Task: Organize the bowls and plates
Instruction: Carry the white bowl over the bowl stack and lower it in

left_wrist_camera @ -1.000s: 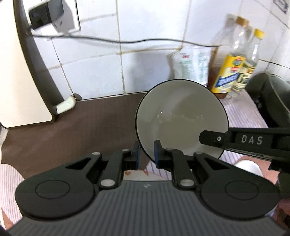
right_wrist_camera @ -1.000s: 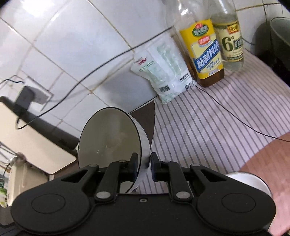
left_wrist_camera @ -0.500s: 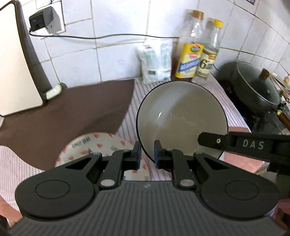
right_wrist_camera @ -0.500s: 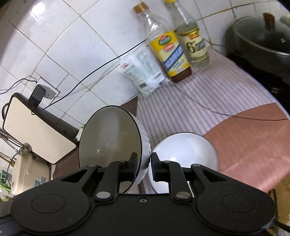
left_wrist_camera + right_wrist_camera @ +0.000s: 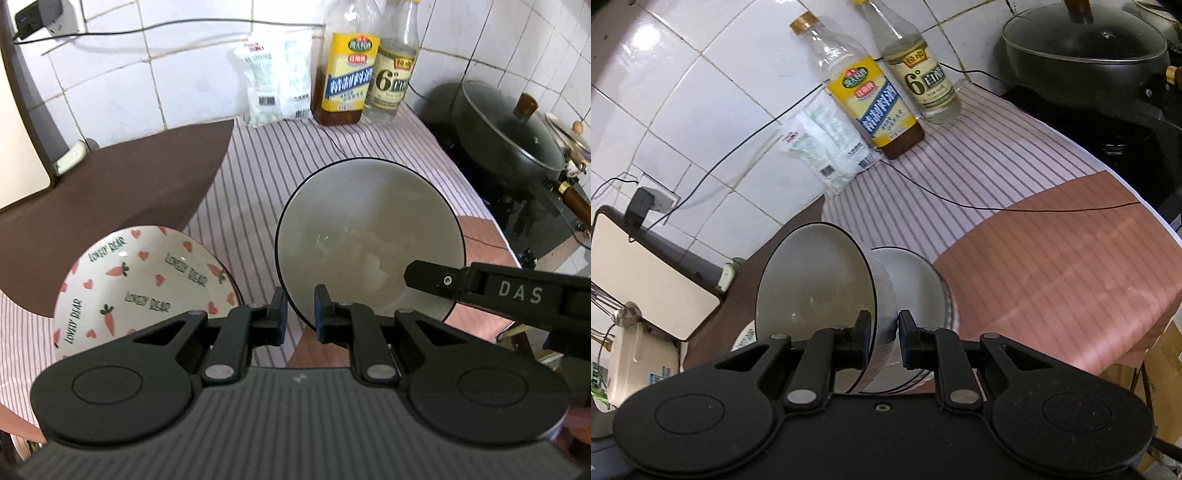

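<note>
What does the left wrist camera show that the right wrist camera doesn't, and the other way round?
Only the left wrist view shows the carrot-and-heart plate nearly whole and the right tool's finger reaching in from the side. Only the right wrist view shows a second white bowl on the cloth, behind the held one. Both show the black-rimmed bowl gripped by its rim, the two bottles, the white packet, the striped cloth and the lidded pot.

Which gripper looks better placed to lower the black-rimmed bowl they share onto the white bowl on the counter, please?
Probably right. The right gripper grips the black-rimmed bowl directly beside the white bowl; the left gripper sits nearer the carrot-print plate.
</note>
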{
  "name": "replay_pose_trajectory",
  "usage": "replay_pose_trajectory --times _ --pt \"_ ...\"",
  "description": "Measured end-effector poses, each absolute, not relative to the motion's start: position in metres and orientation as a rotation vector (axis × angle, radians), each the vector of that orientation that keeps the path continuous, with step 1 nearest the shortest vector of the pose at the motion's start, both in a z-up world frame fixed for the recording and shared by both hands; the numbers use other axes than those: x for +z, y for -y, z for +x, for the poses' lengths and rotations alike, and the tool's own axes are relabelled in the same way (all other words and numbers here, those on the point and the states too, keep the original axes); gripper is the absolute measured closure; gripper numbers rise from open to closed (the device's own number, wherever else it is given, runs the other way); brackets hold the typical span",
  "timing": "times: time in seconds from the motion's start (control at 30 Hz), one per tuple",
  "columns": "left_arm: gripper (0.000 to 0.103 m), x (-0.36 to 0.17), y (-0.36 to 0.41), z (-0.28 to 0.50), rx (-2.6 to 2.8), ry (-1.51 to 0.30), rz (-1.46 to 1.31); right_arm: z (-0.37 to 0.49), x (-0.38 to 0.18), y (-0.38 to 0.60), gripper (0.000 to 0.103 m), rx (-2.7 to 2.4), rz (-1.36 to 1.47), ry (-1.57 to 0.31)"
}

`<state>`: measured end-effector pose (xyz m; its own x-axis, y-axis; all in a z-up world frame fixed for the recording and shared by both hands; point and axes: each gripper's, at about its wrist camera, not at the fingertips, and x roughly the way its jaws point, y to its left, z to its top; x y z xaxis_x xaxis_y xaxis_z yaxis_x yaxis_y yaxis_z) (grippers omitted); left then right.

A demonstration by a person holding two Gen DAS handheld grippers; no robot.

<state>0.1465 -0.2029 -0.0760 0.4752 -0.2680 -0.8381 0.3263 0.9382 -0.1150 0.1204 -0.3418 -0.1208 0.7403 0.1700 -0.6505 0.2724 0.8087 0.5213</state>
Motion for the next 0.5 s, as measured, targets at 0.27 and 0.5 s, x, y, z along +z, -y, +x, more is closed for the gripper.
replay_pose_trajectory --times 0.27,0.5 --pt "0.090 -0.084 0.212 0.145 -0.372 -1.036 0.101 0.118 -0.121 0.334 0.084 -0.085 0.480 -0.743" --pt "0.090 -0.093 0.213 0.151 -0.369 -1.081 0.086 0.120 -0.126 0.319 0.084 -0.131 0.324 -0.735"
